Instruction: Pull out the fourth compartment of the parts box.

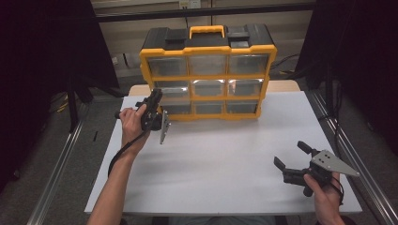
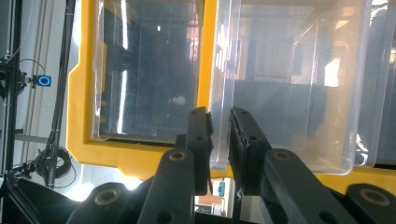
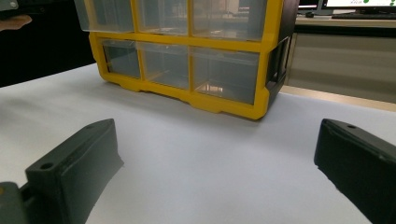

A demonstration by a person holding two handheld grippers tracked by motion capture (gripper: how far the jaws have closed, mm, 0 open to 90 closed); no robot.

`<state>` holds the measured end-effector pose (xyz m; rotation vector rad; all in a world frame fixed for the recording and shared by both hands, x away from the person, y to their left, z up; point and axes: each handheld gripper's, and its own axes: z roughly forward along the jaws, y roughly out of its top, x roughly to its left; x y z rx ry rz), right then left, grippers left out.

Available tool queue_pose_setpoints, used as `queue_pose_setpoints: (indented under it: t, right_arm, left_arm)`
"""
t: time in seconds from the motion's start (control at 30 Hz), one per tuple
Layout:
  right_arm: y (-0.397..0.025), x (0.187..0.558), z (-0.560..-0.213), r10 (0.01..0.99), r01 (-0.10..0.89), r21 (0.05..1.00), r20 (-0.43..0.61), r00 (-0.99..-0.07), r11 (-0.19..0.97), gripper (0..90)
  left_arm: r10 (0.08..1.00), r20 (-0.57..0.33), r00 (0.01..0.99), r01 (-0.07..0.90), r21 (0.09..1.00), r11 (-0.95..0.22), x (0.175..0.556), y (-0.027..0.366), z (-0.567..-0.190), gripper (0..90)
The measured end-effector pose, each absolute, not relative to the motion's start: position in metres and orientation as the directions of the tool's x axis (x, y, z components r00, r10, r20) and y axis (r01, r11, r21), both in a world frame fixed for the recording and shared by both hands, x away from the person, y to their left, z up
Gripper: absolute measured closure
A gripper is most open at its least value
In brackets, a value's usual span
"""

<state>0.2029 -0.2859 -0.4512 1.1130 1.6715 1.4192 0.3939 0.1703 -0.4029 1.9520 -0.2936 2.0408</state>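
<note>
A yellow and black drawer organizer (image 1: 207,70) with clear drawers stands at the back of the white table (image 1: 225,159). My left gripper (image 1: 155,97) is turned on its side at the organizer's left end, at the middle row. In the left gripper view the left gripper (image 2: 219,119) is shut on the front lip of a clear drawer (image 2: 289,84), which stands a little out of the yellow frame (image 2: 81,93). My right gripper (image 1: 289,153) is held low over the table's front right, open, with nothing between its fingers. The right gripper (image 3: 217,130) faces the organizer (image 3: 187,60) from some way off.
Metal rails (image 1: 61,159) run along both sides of the table, with dark curtains beyond them. The organizer has a yellow carry handle (image 1: 206,31) on top. Bare white tabletop (image 3: 201,154) lies between the right gripper and the organizer.
</note>
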Motion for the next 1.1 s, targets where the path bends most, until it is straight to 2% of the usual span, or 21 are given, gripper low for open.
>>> queue_pose_setpoints:
  t: [1.1]
  right_arm:
    - [-0.286, 0.203, -0.451, 0.910, 0.184, 0.982, 0.034, -0.413, 0.047, 0.0]
  left_arm:
    - [0.058, 0.998, -0.028, -0.351, 0.044, -0.935, 0.380, 0.175, -0.404, 79.0]
